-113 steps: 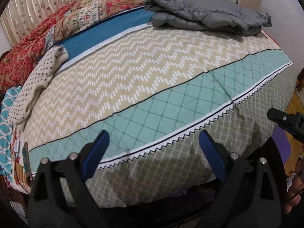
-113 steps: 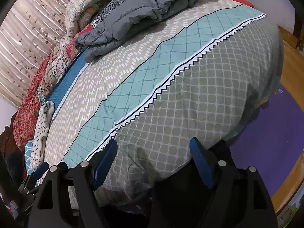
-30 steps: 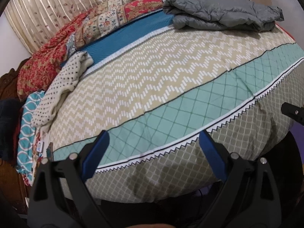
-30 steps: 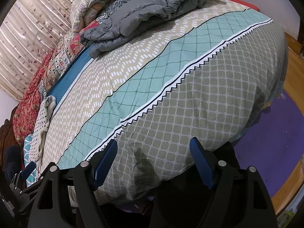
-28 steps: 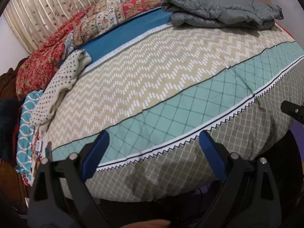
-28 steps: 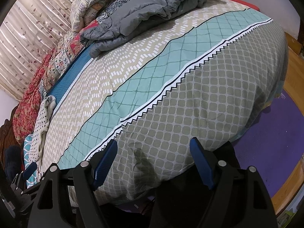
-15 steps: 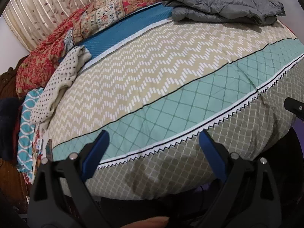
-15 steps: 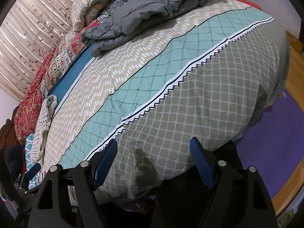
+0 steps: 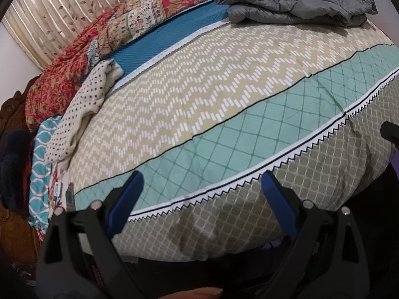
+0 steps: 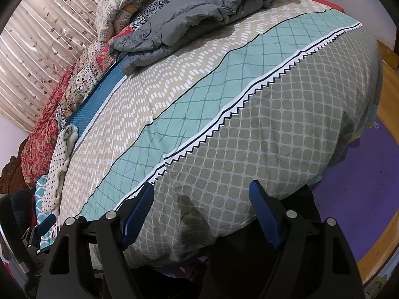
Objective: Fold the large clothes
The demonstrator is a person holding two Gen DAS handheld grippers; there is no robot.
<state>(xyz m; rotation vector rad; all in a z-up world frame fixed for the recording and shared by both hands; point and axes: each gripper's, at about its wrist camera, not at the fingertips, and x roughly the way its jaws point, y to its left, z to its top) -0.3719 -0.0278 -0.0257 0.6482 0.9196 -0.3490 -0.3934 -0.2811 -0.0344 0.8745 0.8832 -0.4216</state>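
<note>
Bedspread (image 9: pixel 224 94): matt printed woven cloth, lightly creased. Grey jacket (image 9: pixel 294 5): smooth, quilted, faintly sheened synthetic. Dotted garment (image 9: pixel 82 104), far left: soft, fleecy. Curtain (image 10: pixel 45 49): glossy pleated fabric. Floor (image 10: pixel 389 94), right: polished wood.

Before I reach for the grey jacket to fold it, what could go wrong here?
The grey puffer jacket lies at the far side of the bed, away from both open grippers, so the reach is long. In the right view it rests against the piled quilts; pulling may drag them along.
</note>
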